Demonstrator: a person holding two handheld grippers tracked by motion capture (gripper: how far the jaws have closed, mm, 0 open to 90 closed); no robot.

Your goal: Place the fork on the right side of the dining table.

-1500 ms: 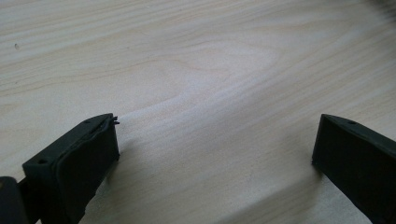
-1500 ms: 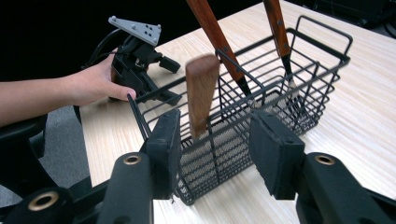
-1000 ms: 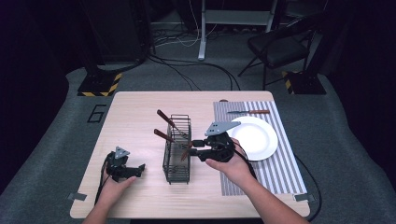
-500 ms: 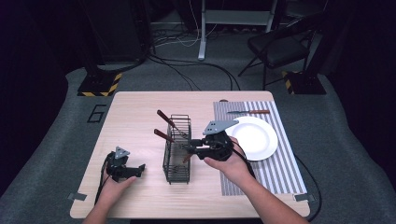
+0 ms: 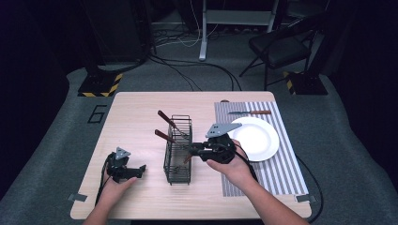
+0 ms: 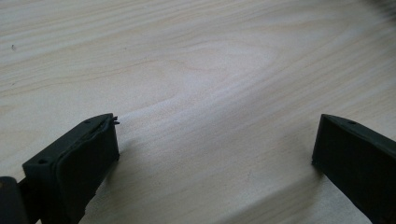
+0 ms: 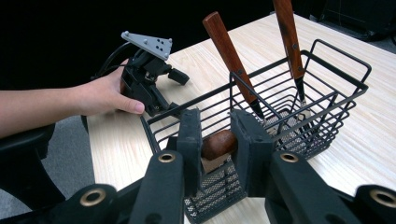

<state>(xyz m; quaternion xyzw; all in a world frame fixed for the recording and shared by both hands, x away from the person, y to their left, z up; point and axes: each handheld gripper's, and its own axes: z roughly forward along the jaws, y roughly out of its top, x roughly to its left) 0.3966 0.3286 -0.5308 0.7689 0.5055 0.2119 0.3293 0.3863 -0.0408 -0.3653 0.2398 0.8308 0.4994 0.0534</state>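
Observation:
A black wire basket point(image 5: 179, 149) stands at the middle of the table with two wooden-handled utensils point(image 5: 166, 119) leaning out of its far end. My right gripper point(image 5: 193, 151) is at the basket's right rim, shut on a third brown wooden handle point(image 7: 218, 143) whose lower part reaches down inside the basket point(image 7: 299, 100). In the right gripper view the two other handles point(image 7: 230, 55) rise just beyond the jaws. My left gripper point(image 5: 139, 170) rests on the table left of the basket, open, with bare wood between its jaws point(image 6: 217, 140).
A white plate point(image 5: 256, 138) lies on a striped placemat point(image 5: 281, 173) at the right, with a wooden-handled knife point(image 5: 251, 112) beyond it. The wooden table point(image 5: 131, 117) is ringed by grey floor, cables and a chair point(image 5: 281, 44) behind.

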